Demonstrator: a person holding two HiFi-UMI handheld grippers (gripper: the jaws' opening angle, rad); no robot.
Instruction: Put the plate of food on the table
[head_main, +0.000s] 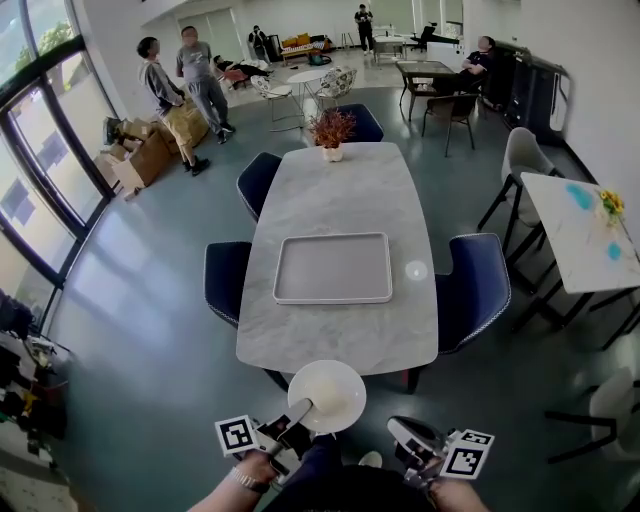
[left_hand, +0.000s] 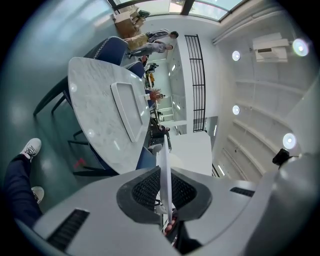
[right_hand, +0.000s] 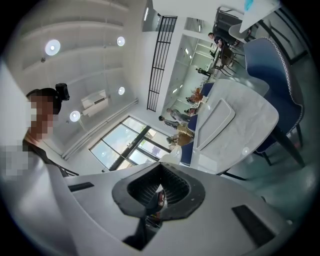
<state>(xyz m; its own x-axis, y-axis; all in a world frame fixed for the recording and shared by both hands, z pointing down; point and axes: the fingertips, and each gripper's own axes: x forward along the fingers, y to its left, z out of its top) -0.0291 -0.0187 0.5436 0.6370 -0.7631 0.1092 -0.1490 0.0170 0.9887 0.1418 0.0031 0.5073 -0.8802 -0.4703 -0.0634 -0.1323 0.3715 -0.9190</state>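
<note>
- Plate (head_main: 327, 396) of pale food is at 6 o'clock from the table (head_main: 340, 195), not yet set down. In the head view its far rim just overlaps the table's near edge.
- Left gripper (head_main: 302, 409) is clamped narrow on the plate's rim at about 7 o'clock. Its own view shows the plate edge-on between the two black pads.
- Right gripper (head_main: 404, 434) hangs at 5 o'clock from the plate, apart from it, jaws drawn together with nothing between them.
- Grey tray (head_main: 333, 297) lies at the table's middle, its rims square to the table edges.
- A bare band of marble runs between the tray's near rim and the table's near rounded edge, straight ahead of the plate at 12 o'clock.
- Narrower bare strips lie at the tray's 9 and 3 o'clock. A small round white thing (head_main: 416, 270) sits in the 3 o'clock strip, close to the table edge.
- Beyond the tray at 12 o'clock is more bare top, ending at a potted plant (head_main: 332, 132) near the far edge.
- Blue chairs (head_main: 226, 278) stand against the long sides.
</note>
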